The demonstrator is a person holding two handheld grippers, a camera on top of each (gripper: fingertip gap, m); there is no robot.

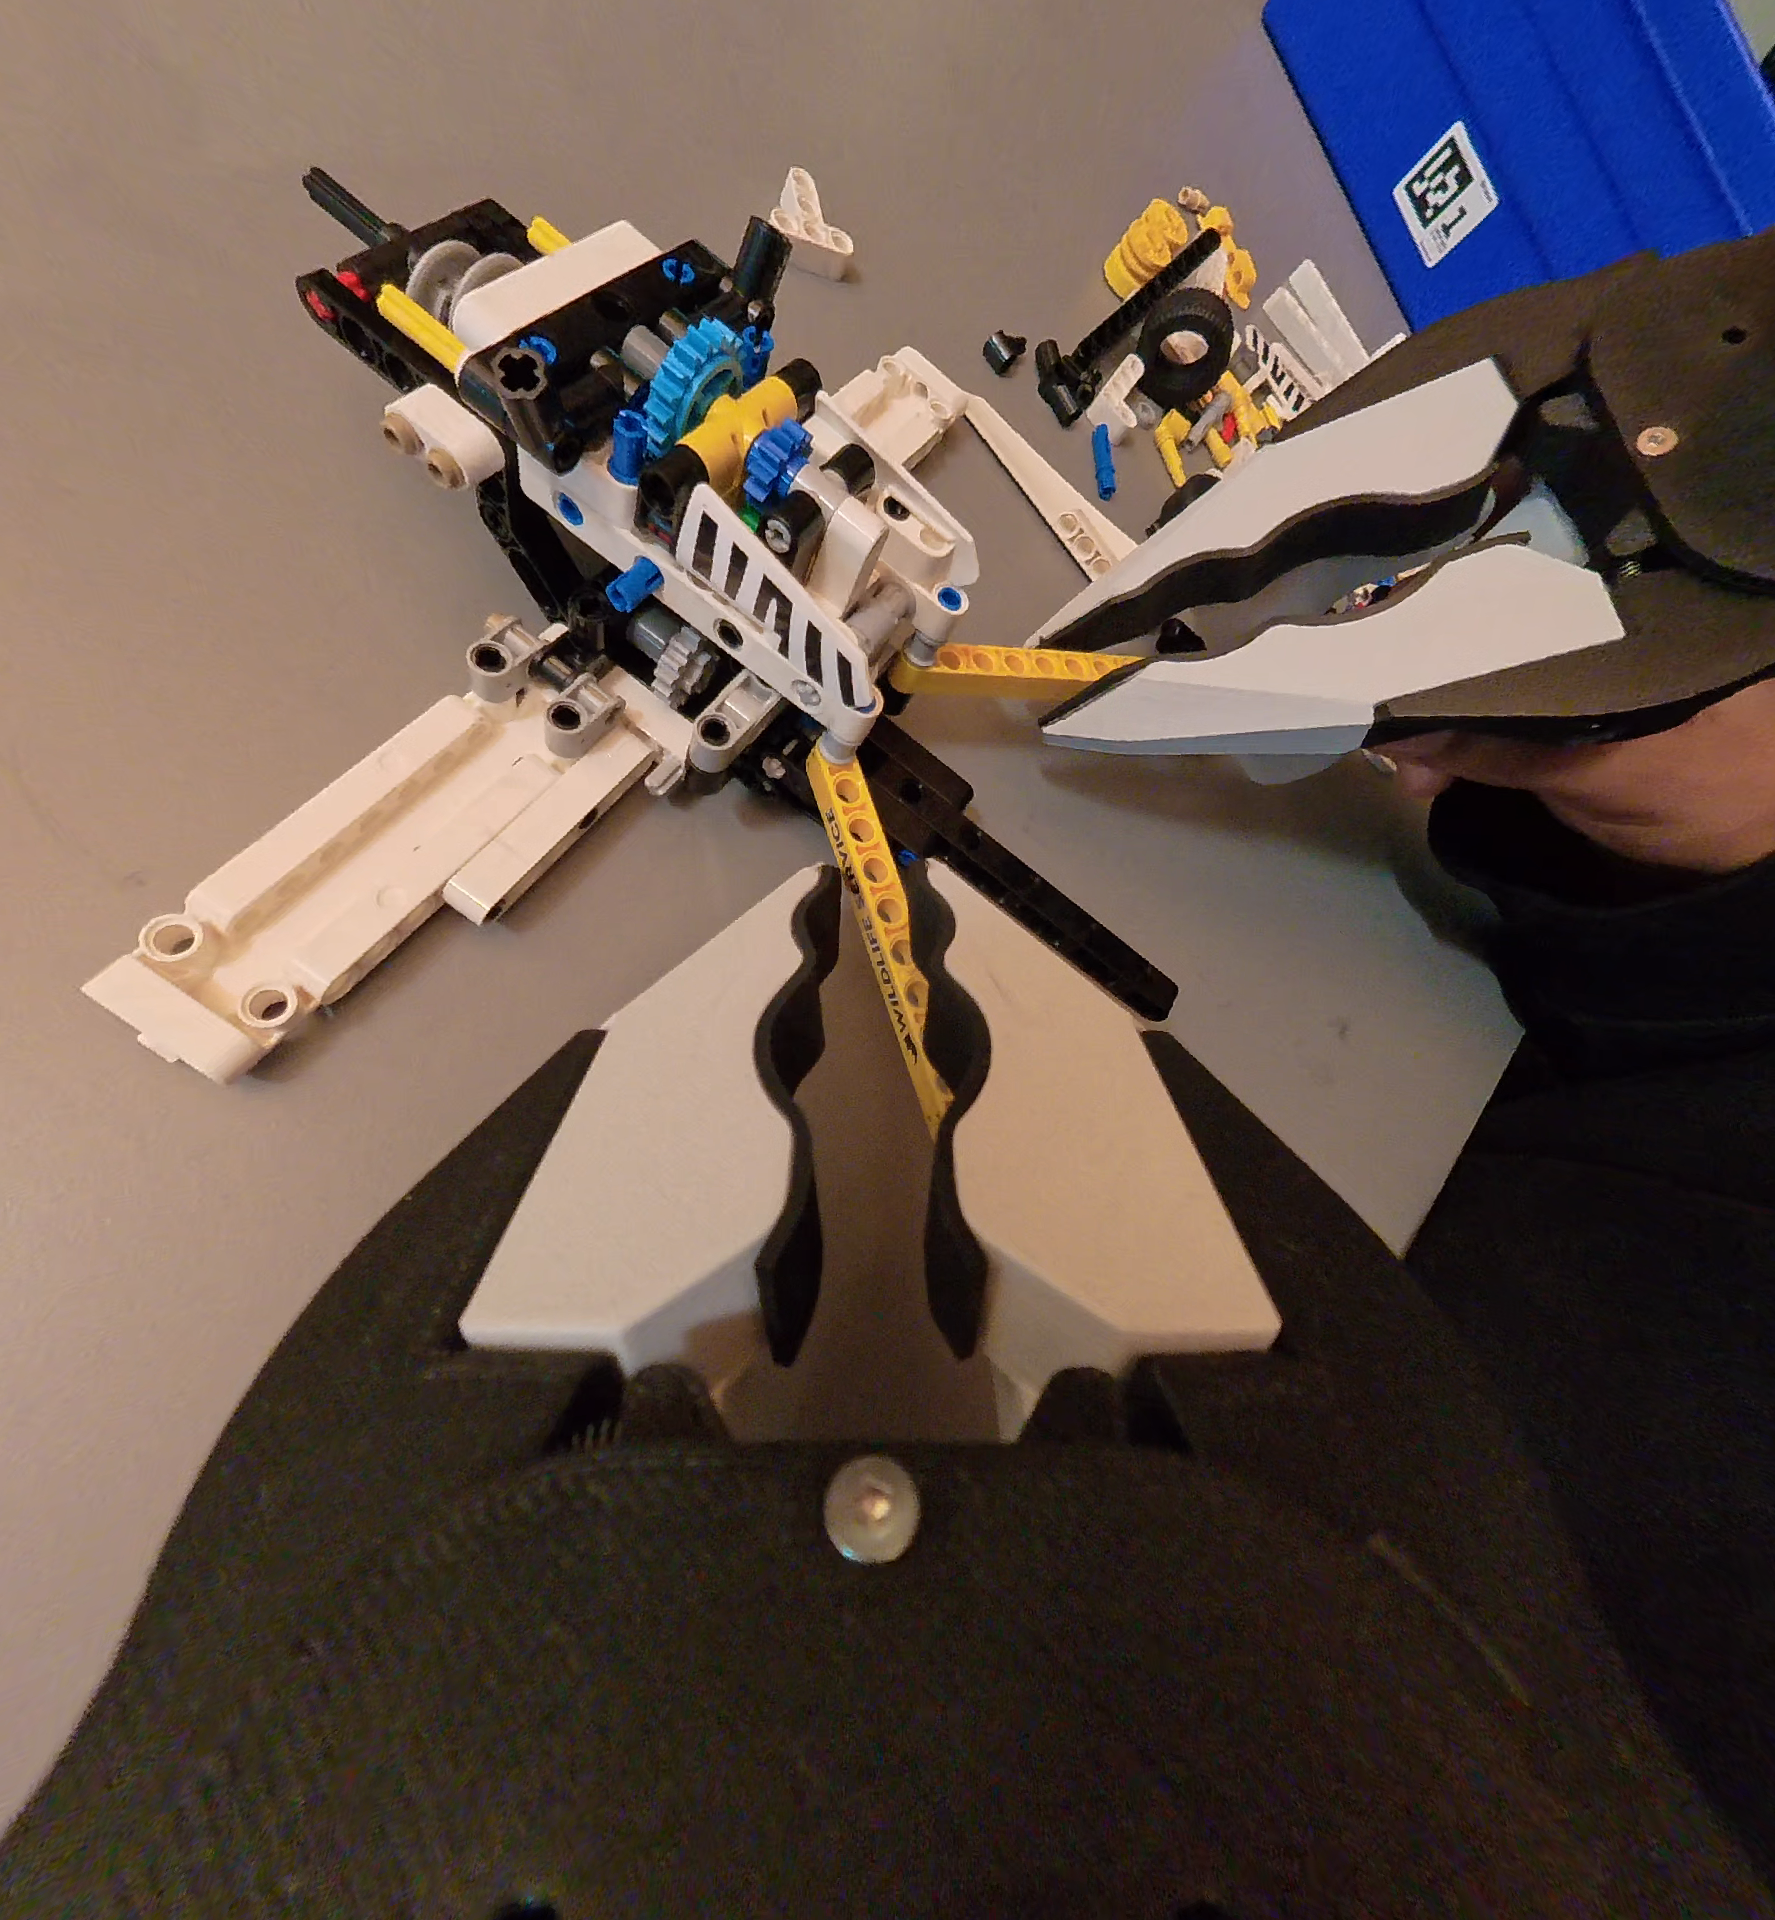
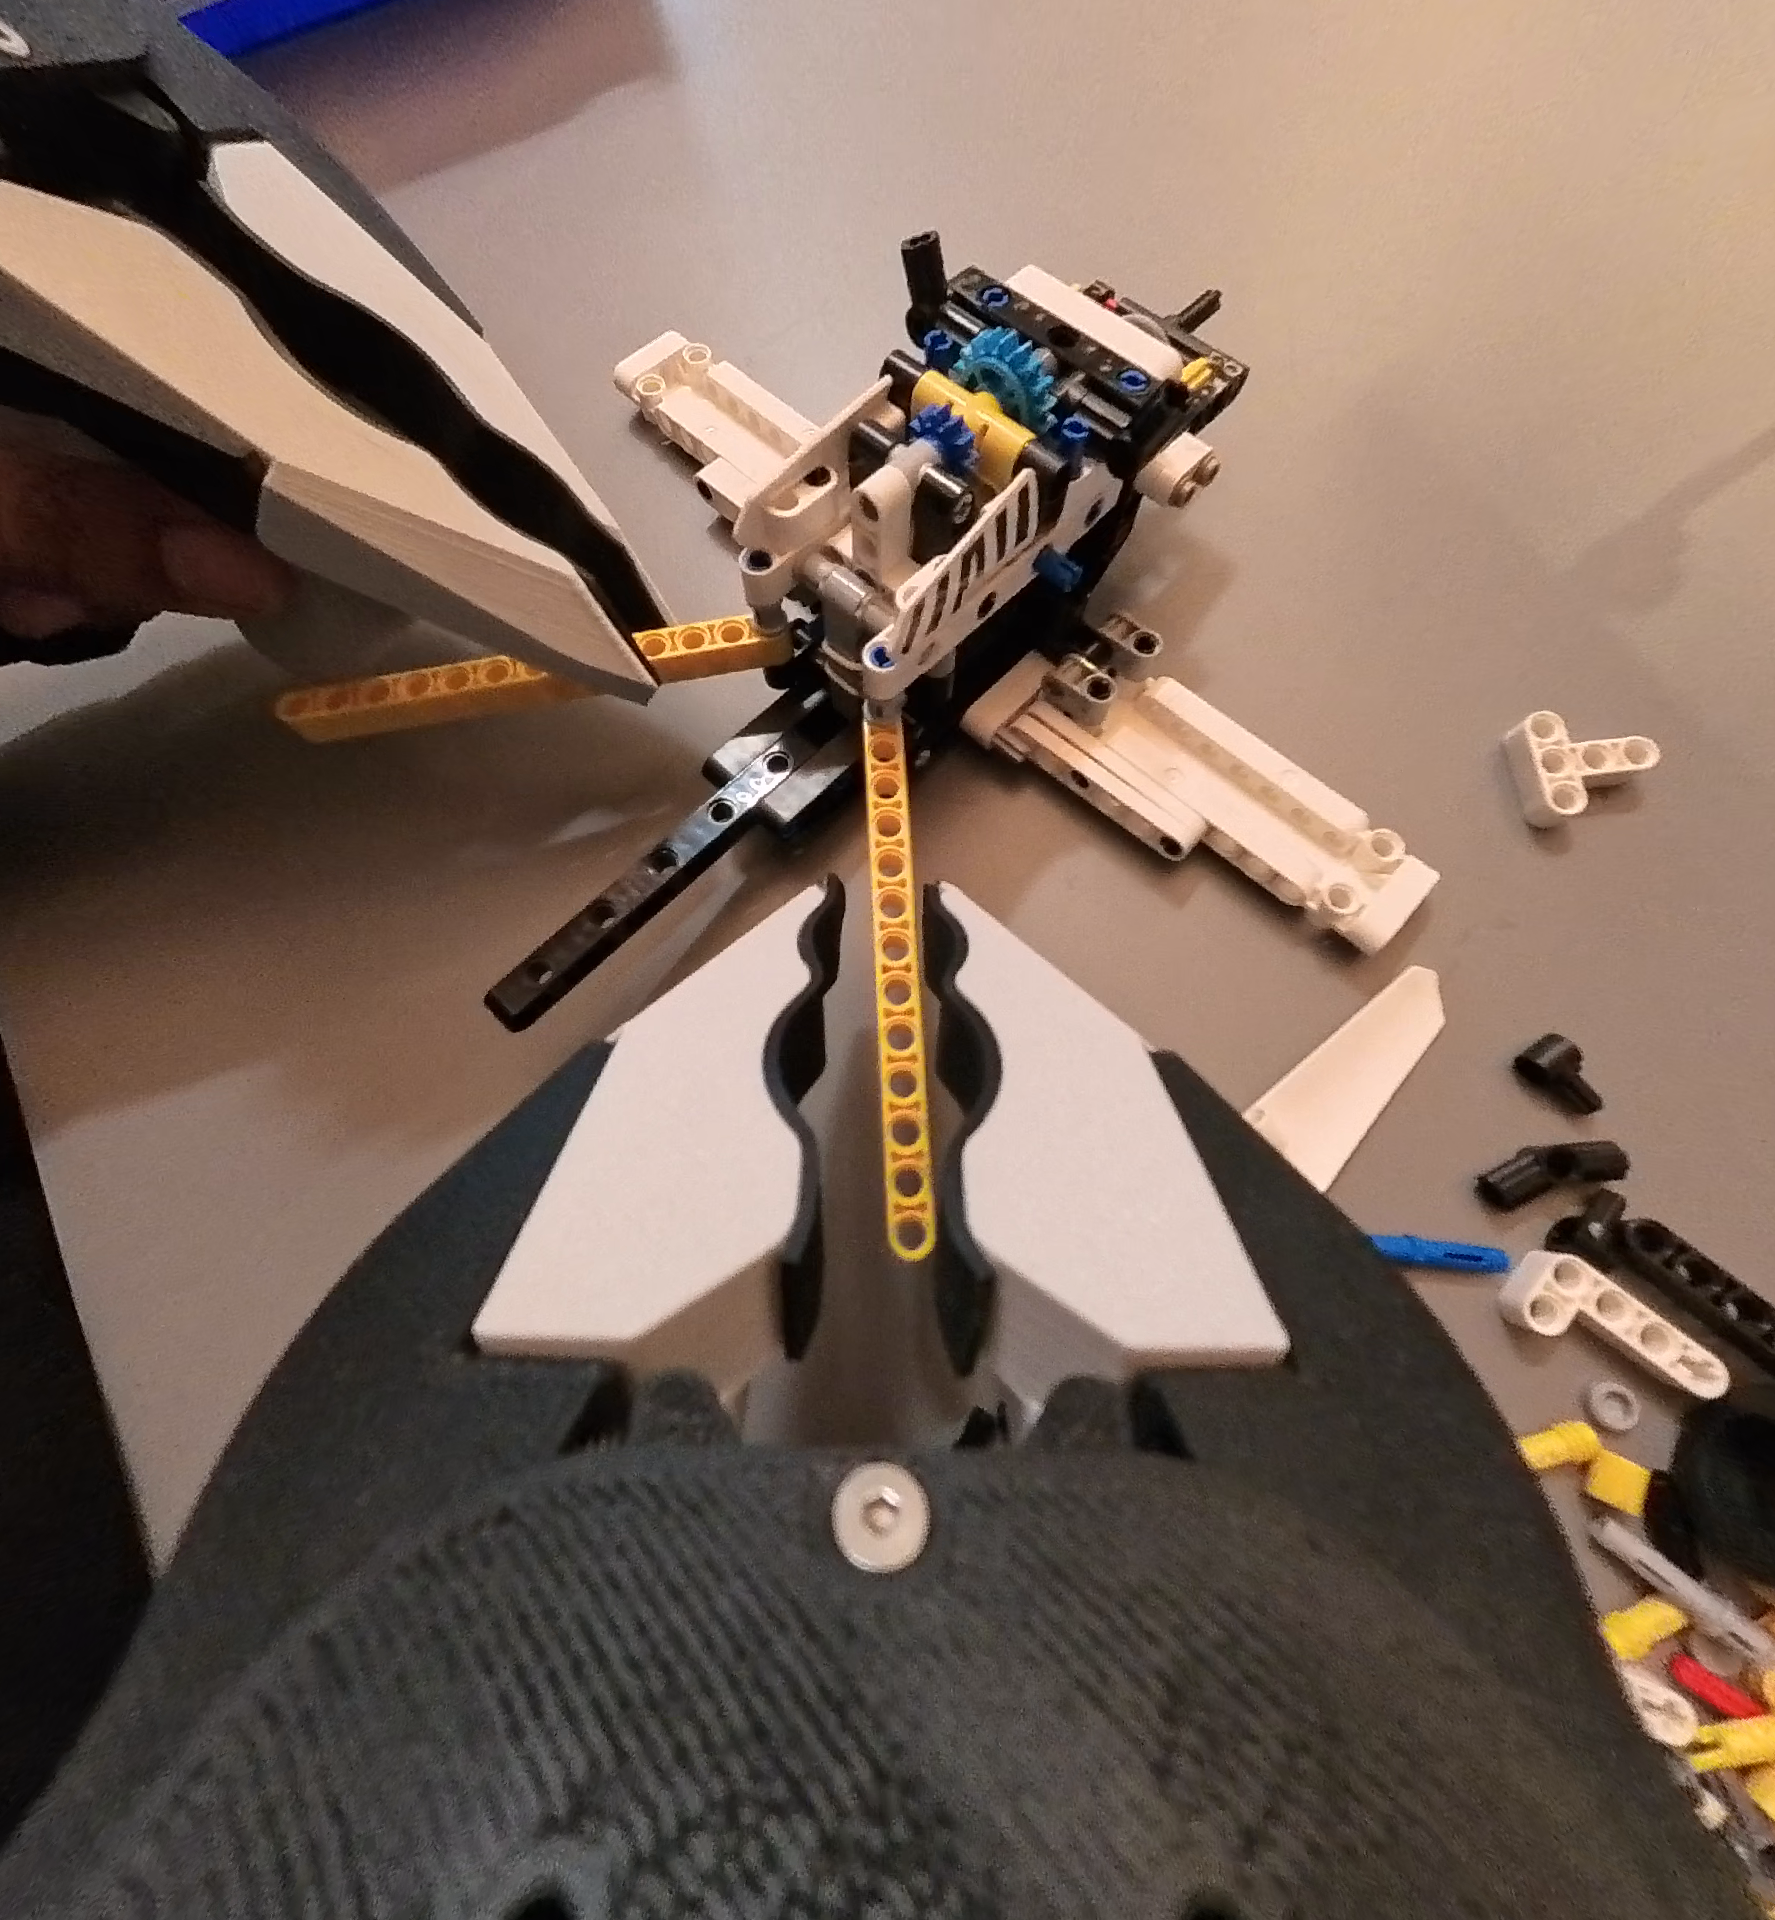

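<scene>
Well, both claws sit narrow: right claw [image 2: 883, 894] straddles the plain yellow beam [image 2: 898, 1039] without touching it, while the left claw [image 1: 883, 883] is around the lettered yellow beam [image 1: 867, 842], grip unclear.

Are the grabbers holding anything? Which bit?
The left gripper seems to pinch the lettered yellow beam partway along. The right gripper only straddles the plain yellow beam, pads not pressing.

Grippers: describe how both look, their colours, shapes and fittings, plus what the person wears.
Left gripper and right gripper match: black ridged printed bodies, a silver screw at centre, two pale grey wedge fingers tapering to points, lined with black wavy pads. The person wears a black sleeve.
</scene>
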